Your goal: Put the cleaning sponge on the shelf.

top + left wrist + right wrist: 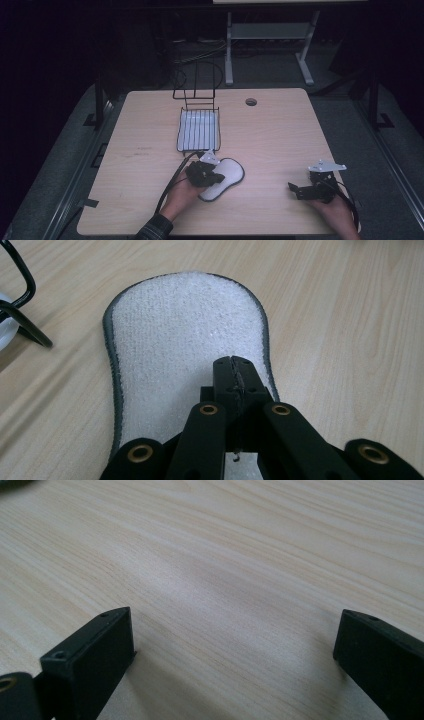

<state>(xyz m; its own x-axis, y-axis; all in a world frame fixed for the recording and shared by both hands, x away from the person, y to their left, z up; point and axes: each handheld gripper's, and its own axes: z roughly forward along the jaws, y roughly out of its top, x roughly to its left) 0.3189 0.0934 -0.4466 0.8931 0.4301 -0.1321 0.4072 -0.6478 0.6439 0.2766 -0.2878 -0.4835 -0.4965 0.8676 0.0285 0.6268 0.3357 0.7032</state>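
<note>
Left hand (181,196) comes in from the bottom edge, forearm angled up and to the right; its left gripper (216,176) lies low over the near end of the insole (226,176); in the left gripper view the jaws are pressed together tip to tip, nothing seen between them, tips over the white surface; whether they touch it cannot be told. Right hand (336,210) rests at the near right of the table (280,135); right gripper (235,640) points left across bare wood, jaws spread wide, holding nothing.

Insole: white, fuzzy-textured top, thin dark grey edging, rounded ends, slightly narrowed waist; lies flat on the table, just in front of the wire rack (199,129), near its front right corner, apart from it.

Long axis runs diagonally in the high view, from near-left to far-right; wider rounded end points away from the left gripper.
</note>
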